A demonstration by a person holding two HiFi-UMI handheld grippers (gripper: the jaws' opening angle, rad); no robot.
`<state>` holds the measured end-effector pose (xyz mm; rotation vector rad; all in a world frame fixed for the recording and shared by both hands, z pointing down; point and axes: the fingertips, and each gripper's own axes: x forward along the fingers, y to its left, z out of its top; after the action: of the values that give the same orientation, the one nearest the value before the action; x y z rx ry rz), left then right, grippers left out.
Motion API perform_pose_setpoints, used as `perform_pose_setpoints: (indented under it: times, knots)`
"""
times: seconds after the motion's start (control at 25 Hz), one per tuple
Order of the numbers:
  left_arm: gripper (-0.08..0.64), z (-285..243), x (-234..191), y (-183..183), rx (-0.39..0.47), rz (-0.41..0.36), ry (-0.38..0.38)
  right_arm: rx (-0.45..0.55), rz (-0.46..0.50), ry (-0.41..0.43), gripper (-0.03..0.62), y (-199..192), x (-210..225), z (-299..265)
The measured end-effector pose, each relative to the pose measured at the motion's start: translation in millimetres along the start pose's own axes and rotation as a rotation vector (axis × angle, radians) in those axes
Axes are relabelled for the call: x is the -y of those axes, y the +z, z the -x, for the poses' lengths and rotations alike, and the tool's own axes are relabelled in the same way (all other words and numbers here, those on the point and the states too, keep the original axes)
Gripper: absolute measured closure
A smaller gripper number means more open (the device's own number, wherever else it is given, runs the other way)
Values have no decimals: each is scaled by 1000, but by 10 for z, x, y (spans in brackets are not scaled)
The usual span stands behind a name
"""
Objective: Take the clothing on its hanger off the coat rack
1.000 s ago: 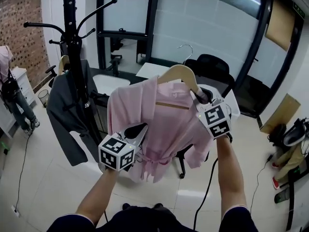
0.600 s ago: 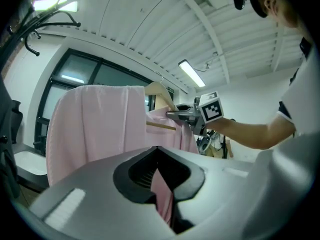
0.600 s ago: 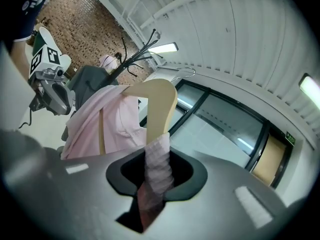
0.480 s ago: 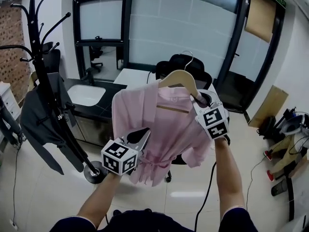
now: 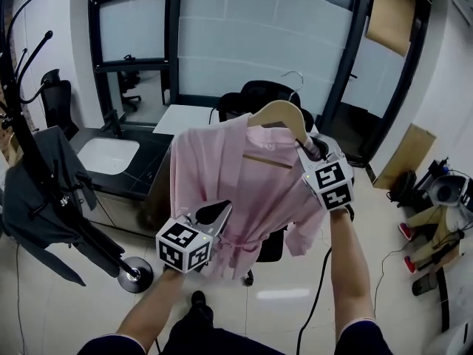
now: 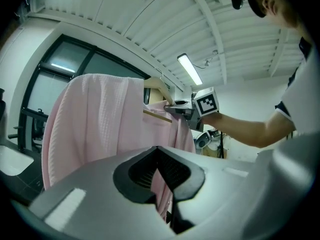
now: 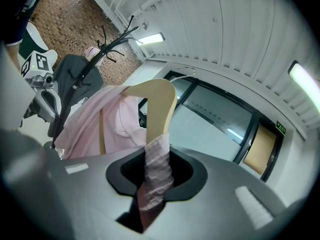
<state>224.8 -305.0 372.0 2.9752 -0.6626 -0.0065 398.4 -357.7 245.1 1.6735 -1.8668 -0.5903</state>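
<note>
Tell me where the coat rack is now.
In the head view the coat rack stands at the far left edge with a grey coat hanging on it, well apart from the pink garment on its hanger at centre.

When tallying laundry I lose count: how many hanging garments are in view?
2. A pink robe on the wooden hanger, held by the left gripper and right gripper; a grey garment on the coat rack at left. More may hide behind it.
</note>
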Motion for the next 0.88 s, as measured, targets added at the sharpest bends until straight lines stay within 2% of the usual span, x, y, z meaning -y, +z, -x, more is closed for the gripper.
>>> perform_pose_setpoints:
  times: [0.24, 0.48, 0.72, 0.88]
  knots:
    - [548, -638, -448, 22, -5, 2, -77, -48, -20, -57, 520, -241, 404, -496]
    - [548, -1100, -953, 75, -11, 6, -118, -97, -40, -111, 520, -452, 742, -1036]
    - [548, -1492, -1290, -36, -32, 31, -128, -111, -55, -141, 520, -691, 981, -1541]
    - [548, -1733, -1487, -70, -37, 40, -92, -104, -60, -141, 520, -832, 1196, -1889]
